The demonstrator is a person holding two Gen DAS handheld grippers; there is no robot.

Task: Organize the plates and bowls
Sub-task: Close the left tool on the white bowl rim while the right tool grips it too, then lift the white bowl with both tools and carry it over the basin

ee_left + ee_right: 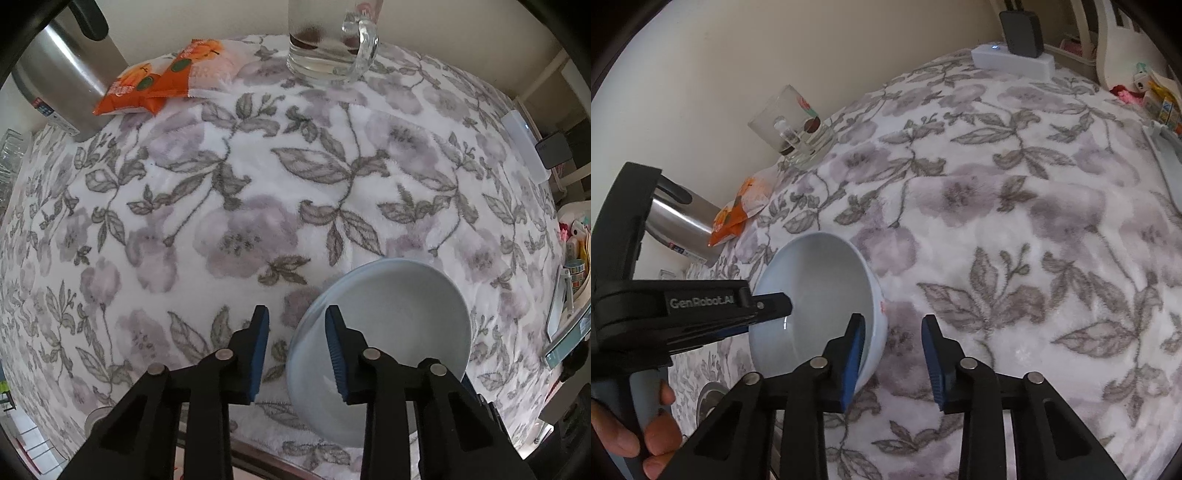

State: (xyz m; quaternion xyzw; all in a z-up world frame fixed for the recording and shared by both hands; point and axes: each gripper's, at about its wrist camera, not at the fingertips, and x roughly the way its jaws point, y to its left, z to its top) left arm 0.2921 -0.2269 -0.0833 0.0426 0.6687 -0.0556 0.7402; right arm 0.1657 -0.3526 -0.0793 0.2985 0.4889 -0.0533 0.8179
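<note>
both grippers, left point(297, 354) and right point(894, 360), fingers straddling opposite bowl point(816, 295) rims, unclenched

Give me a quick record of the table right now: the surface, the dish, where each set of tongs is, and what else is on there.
surface: white fleecy cloth with grey and lilac flowers
dish: one pale blue round ceramic bowl, empty
left tongs: open, astride the bowl's rim, one finger inside, one outside
right tongs: open, astride another part of the rim, likewise
far edge: clear glass mug with handle, orange snack packets, shiny steel jug
plates: none in view
</note>
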